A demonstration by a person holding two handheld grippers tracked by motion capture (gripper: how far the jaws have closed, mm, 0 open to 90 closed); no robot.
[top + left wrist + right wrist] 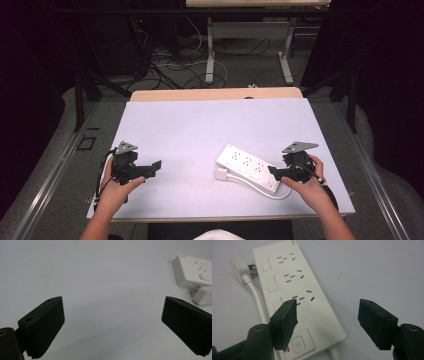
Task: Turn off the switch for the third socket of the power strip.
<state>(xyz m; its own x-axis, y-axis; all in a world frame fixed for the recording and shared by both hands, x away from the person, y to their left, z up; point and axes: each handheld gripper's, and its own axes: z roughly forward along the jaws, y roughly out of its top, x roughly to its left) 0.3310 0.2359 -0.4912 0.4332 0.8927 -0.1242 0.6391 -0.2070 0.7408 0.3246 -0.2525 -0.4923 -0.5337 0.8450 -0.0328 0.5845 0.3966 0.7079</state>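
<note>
We see a white power strip (247, 167) lying flat on the pale tabletop (200, 125), with a hand-held gripper on either side of it.

Taking the power strip as our landmark: the right gripper (272, 171) hovers at its switch end, fingers (285, 322) spread wide apart and empty, one of them over the strip's face close to the round power button (298, 344), the other out over bare tabletop beside the strip. The strip's white cord (258, 300) runs along one long edge to its plug (239, 268), which lies just beside the far end of the strip. The left gripper (156, 167) sits well apart from the strip, across open tabletop, its fingers (43, 326) also wide apart and holding nothing, pointing toward the strip's far end.
</note>
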